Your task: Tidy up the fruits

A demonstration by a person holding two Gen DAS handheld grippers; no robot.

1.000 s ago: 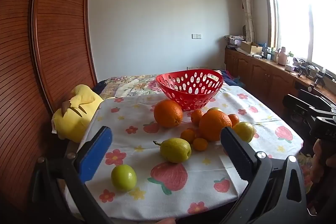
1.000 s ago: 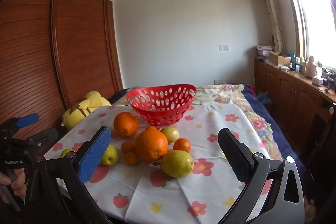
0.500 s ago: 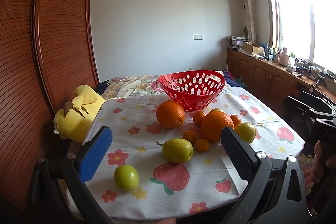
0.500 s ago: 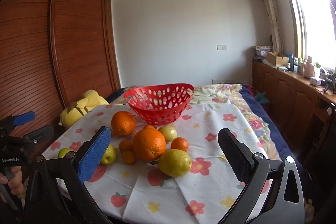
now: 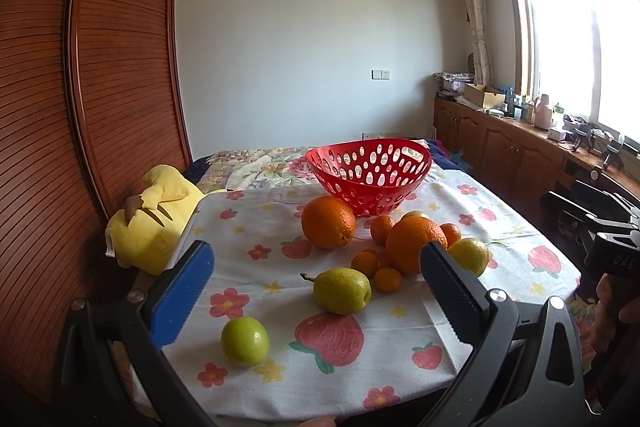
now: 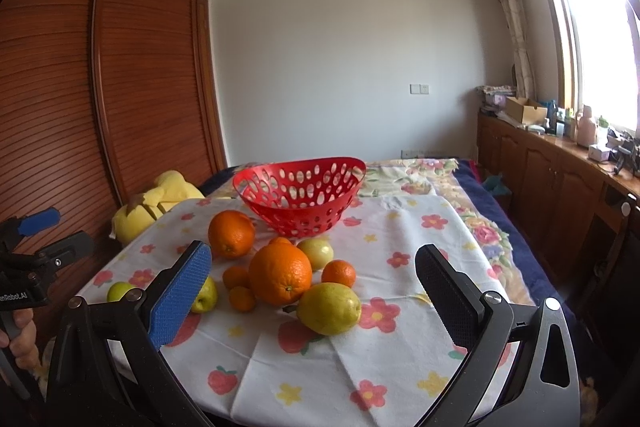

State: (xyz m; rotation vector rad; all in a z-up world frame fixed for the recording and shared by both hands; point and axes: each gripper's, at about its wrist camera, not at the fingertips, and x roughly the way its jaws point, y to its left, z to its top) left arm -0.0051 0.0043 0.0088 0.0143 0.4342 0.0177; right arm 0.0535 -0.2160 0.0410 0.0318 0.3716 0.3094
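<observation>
The flowered tablecloth (image 5: 256, 227) covers a bed in a room with a slatted wardrobe (image 5: 120, 87). The red basket (image 5: 370, 173) stands empty at its far end, fruit loose before it. Left gripper (image 5: 316, 291) and right gripper (image 6: 314, 289) hover wide open, holding nothing — best straddle the nearest pear (image 6: 329, 308) squarely, closing gently.

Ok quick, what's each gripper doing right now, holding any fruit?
Left gripper: open, holding nothing.
Right gripper: open, holding nothing.
</observation>
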